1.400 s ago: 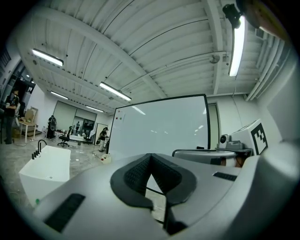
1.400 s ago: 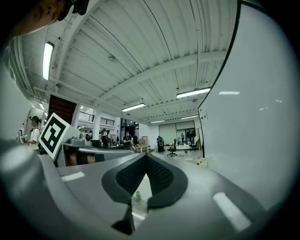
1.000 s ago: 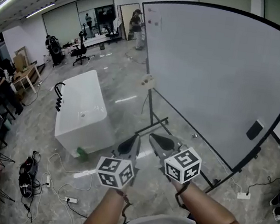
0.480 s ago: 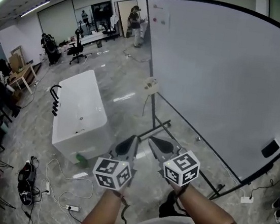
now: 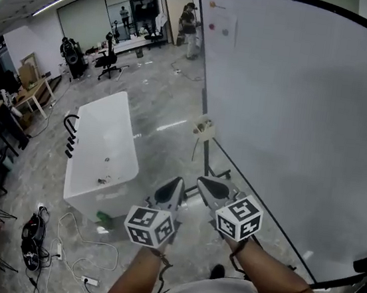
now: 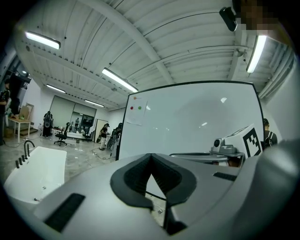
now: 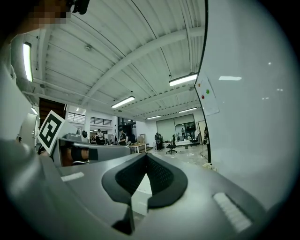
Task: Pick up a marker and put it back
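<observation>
I cannot make out a marker in any view. The big whiteboard (image 5: pixel 296 104) stands on my right, with a paper sheet and coloured magnets (image 5: pixel 217 16) at its top corner. A small cream holder (image 5: pixel 204 126) hangs at its left edge; what it holds is too small to tell. A dark eraser (image 5: pixel 366 262) sticks low on the board. My left gripper (image 5: pixel 169 191) and right gripper (image 5: pixel 212 190) are held side by side in front of me, off the board. Both are shut with nothing between the fingers, as seen on the left gripper (image 6: pixel 151 155) and right gripper (image 7: pixel 146 155).
A white bathtub (image 5: pixel 99 148) with a black tap stands on the floor to the left. Cables and a power strip (image 5: pixel 82 256) lie near my feet. The board's black stand foot (image 5: pixel 201 172) runs ahead of the grippers. Chairs, desks and people (image 5: pixel 190 19) are far back.
The view has swung and come nearer to the whiteboard, which now fills more of the right side. The eraser has slid toward the lower right corner. Both grippers keep their place, still shut.
</observation>
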Demonstrator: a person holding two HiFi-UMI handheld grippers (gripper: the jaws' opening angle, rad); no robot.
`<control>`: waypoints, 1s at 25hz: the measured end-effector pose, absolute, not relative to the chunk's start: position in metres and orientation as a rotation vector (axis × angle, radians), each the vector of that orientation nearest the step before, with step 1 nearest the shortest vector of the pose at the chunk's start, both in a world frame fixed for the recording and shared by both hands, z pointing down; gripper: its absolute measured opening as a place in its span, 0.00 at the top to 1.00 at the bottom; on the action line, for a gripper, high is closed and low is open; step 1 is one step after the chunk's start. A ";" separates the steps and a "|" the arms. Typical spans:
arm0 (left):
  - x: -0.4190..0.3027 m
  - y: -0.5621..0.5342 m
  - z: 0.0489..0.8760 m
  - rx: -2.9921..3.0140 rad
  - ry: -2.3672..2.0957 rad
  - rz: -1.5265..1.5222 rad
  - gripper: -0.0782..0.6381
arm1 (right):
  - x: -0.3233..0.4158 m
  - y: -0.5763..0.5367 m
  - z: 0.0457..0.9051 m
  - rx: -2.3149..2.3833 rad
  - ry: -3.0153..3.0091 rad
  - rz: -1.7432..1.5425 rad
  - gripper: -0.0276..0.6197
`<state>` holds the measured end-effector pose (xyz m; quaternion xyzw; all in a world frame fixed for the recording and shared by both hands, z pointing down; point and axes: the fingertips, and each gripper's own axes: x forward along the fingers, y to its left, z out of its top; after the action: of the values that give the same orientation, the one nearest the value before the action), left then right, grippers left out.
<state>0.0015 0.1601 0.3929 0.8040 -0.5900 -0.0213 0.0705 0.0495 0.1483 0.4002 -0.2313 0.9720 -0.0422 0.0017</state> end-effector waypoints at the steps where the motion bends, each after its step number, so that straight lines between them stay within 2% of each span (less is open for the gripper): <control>1: 0.001 0.143 0.393 2.413 -1.781 -0.066 0.88 | 0.049 0.130 0.402 -0.717 3.058 -0.136 0.95; 9: -0.022 0.021 0.396 2.384 -1.800 -0.063 0.88 | 0.036 0.002 0.408 -0.722 3.065 -0.167 0.95; 17: -0.072 -0.122 0.417 2.418 -1.739 -0.071 0.88 | -0.011 -0.137 0.442 -0.835 3.058 -0.207 0.95; 25: -0.118 -0.267 0.441 2.505 -1.563 0.046 0.88 | -0.040 -0.282 0.496 -1.108 3.048 -0.378 0.88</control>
<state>-0.1185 -0.2673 0.4406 0.8446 -0.5269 0.0153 0.0944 -0.0405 -0.2816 0.4964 -0.3387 0.9317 -0.1155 -0.0616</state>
